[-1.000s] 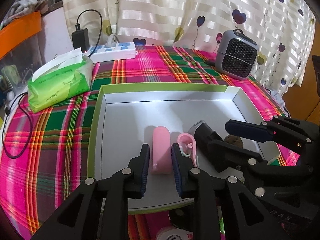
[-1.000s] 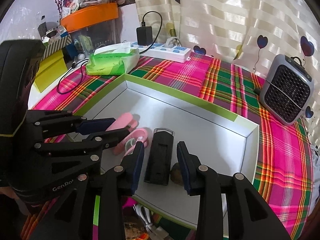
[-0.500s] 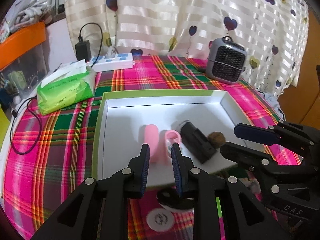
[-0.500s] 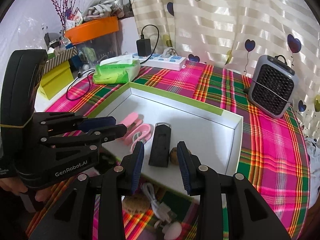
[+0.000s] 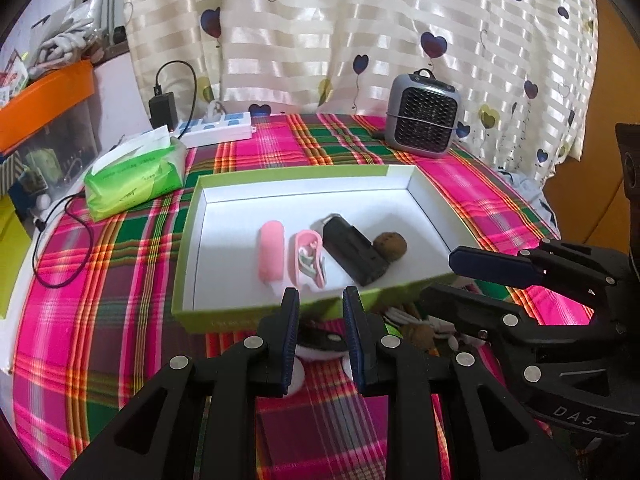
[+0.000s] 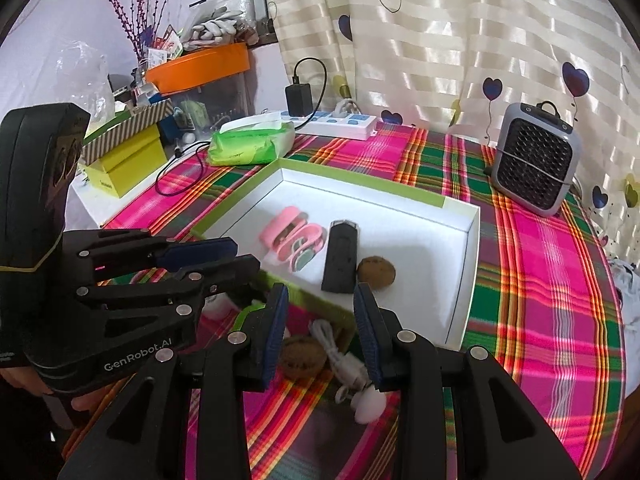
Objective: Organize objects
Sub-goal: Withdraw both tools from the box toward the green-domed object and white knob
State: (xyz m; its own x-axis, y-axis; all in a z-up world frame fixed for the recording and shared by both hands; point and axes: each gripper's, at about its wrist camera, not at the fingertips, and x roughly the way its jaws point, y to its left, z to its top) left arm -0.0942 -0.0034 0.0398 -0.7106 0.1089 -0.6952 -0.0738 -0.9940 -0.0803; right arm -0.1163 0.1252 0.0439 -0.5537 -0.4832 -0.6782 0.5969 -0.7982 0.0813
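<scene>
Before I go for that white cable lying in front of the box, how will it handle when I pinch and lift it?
Probably floppy: the white cable lies in loose curves on the tablecloth, so it should sag and trail. It looks light. Its smooth sheath may slip between the fingers, and the brown nut touching it may get dragged along.

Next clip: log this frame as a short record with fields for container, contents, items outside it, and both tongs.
container: green-rimmed white box on plaid cloth
contents, left to right: pink case, open pink case, black device, brown ball
outside, near edge: second brown ball, white cable
left tongs: open, empty
right tongs: open, empty
</scene>
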